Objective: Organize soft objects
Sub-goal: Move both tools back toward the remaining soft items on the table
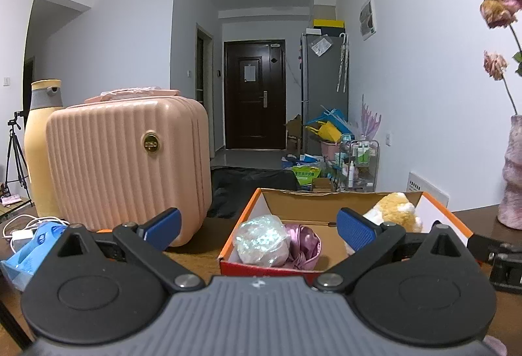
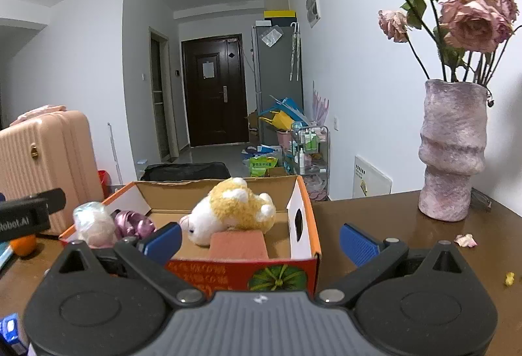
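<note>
Inside box: fluffy tan-white plush, lying sideways.

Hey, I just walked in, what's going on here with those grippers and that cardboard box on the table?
A person holds two grippers, both open and empty, facing an open cardboard box on a brown table. The left gripper and right gripper grip nothing. Inside the box lie a plush toy, a shiny clear bundle, a purple satin piece and a reddish-brown block. A pink suitcase stands to the left.
</note>
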`<state>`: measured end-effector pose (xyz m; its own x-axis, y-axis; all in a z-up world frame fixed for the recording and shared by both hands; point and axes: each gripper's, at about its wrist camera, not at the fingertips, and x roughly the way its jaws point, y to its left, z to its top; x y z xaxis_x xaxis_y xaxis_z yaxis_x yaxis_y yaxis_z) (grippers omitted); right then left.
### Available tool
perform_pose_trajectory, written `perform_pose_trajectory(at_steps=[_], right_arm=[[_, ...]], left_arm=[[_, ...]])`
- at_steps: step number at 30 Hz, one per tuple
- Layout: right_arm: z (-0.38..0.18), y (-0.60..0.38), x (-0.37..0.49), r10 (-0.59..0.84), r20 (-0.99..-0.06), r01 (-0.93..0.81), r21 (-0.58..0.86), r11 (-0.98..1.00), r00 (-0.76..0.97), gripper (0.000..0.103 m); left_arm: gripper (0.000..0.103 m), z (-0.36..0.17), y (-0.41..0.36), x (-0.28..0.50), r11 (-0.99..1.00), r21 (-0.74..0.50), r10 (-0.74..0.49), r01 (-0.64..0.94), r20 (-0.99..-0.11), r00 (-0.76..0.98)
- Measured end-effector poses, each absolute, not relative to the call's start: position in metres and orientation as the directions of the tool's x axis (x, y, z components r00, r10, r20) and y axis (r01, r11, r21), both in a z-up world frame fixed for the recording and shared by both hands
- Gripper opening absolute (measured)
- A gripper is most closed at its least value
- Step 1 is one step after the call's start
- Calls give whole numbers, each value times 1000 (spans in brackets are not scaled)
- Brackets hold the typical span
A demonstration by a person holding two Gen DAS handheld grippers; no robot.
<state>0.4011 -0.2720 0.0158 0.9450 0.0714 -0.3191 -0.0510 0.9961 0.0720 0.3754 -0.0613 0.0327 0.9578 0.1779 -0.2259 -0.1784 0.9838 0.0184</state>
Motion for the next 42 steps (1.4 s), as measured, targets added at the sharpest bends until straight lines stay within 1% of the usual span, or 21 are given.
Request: perform_pose_trajectory(at_steps=[15,28,42], right_arm=[[10,-256,325,120,-303,-114,37,993,945,103],[0,-242,258,176,-328,-179,21,984,928,103],[-6,-235,208,199,-353,-197,40,980,914,103]], left_arm=[[103,30,-42,312,988,27,152,-150,-256,955],[103,20,-26,257,991,54,130,-120,-289,948],[103,14,-23,198,993,90,101,-79,-275,956]])
